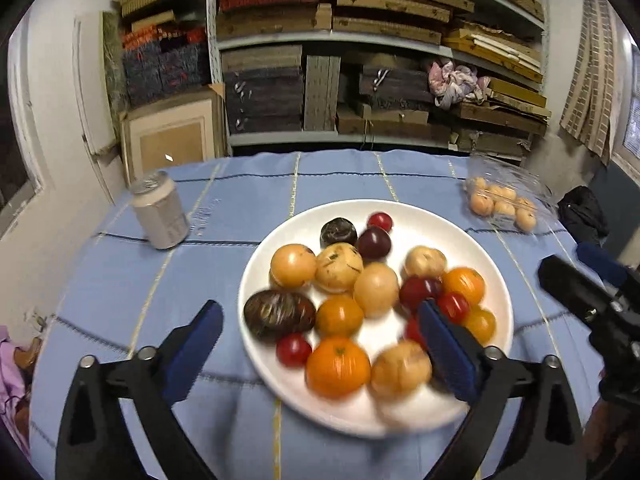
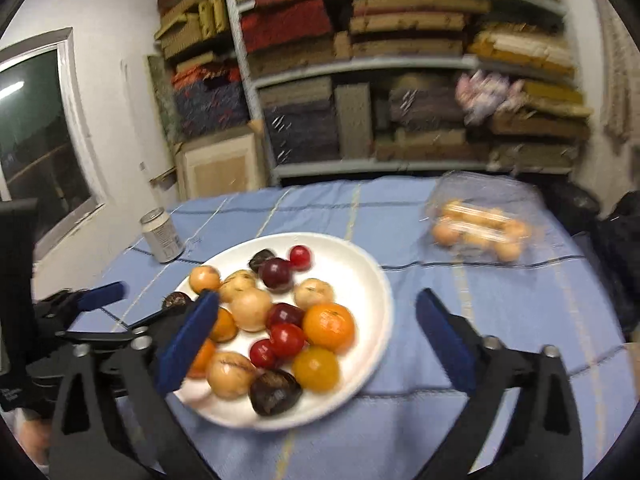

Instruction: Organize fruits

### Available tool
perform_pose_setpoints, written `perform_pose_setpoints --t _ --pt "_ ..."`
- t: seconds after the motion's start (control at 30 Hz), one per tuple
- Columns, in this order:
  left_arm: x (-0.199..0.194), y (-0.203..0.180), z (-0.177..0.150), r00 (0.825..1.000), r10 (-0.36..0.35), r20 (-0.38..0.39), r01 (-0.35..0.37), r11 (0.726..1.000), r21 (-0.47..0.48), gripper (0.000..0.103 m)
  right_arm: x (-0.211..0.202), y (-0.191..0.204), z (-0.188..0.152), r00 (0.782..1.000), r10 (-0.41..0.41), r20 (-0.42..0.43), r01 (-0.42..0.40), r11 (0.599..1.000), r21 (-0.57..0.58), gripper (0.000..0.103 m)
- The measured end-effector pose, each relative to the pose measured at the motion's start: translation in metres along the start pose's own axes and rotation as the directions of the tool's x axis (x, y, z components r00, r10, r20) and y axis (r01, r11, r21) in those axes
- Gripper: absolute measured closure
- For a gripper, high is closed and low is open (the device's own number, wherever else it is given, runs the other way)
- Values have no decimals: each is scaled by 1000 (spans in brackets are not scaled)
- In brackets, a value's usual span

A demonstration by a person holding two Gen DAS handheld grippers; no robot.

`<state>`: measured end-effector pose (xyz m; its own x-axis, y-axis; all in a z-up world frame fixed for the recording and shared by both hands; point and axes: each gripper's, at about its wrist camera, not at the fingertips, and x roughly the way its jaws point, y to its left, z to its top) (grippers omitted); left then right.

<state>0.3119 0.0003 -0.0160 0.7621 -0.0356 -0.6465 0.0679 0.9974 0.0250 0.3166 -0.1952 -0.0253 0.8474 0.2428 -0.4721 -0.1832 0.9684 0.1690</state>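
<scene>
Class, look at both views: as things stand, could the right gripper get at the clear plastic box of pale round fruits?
Probably yes. The right gripper is open and empty, and only bare blue tablecloth lies between it and the clear plastic box.

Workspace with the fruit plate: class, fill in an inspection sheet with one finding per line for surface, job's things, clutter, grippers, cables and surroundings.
Surface: table under a blue checked tablecloth.
Job's things: white plate holding mixed fruit: oranges, tan round fruits, dark red and small red ones, two dark brown ones. Clear plastic box of tan fruits behind the plate, to its right.
Clutter: drink can standing behind the plate, to its left.
Grippers: left gripper open over the plate, holding nothing; right gripper open, holding nothing.
Cables: nothing seen.
Surroundings: shelves stacked with boxes and fabric; window on the left.
</scene>
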Motion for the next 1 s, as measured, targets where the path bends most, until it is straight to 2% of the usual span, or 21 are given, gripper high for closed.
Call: perform_pose_setpoints --t 0.2,0.27,0.33,0.43,0.5,0.57,0.67,0.77,0.83,0.9,1.0 --pt "-66 1 -44 997 -15 74 19 998 -61 4 -54 3 -37 998 -58 38 59 998 -24 5" --pt "-82 6 -54 994 -33 109 42 995 -89 4 -68 3 -52 996 -44 74 45 999 -13 4" --pt "-97 10 -62 989 -24 145 40 994 -104 4 -87 2 -71 989 -21 147 22 1000 -2 4" --pt "-107 15 -67 986 -45 158 65 991 -119 4 -106 2 -85 977 10 215 -11 1000 5 4" --pt "-107 22 -71 988 -76 136 95 986 -135 4 -115 3 -89 975 34 218 -36 999 6 4" --pt "-105 24 -75 991 -66 114 80 988 -129 4 -121 3 -93 975 48 217 -50 999 4 4" --pt "-108 22 -77 993 -9 116 20 996 -91 4 -123 7 -98 978 47 202 -46 999 -9 4" --pt "-112 22 -78 992 30 123 -18 995 -100 4 -116 16 -99 988 15 153 -8 999 -45 4" --pt "-116 20 -78 989 60 133 -48 995 -88 4 -112 22 -100 991 24 128 -16 998 -63 4" --pt "-116 20 -77 990 58 128 -47 995 -86 4 -113 24 -101 991 44 129 -35 997 -67 4" --pt "-115 22 -77 992 22 124 -10 996 -92 4 -110 28 -103 992 13 129 -4 997 -74 4"
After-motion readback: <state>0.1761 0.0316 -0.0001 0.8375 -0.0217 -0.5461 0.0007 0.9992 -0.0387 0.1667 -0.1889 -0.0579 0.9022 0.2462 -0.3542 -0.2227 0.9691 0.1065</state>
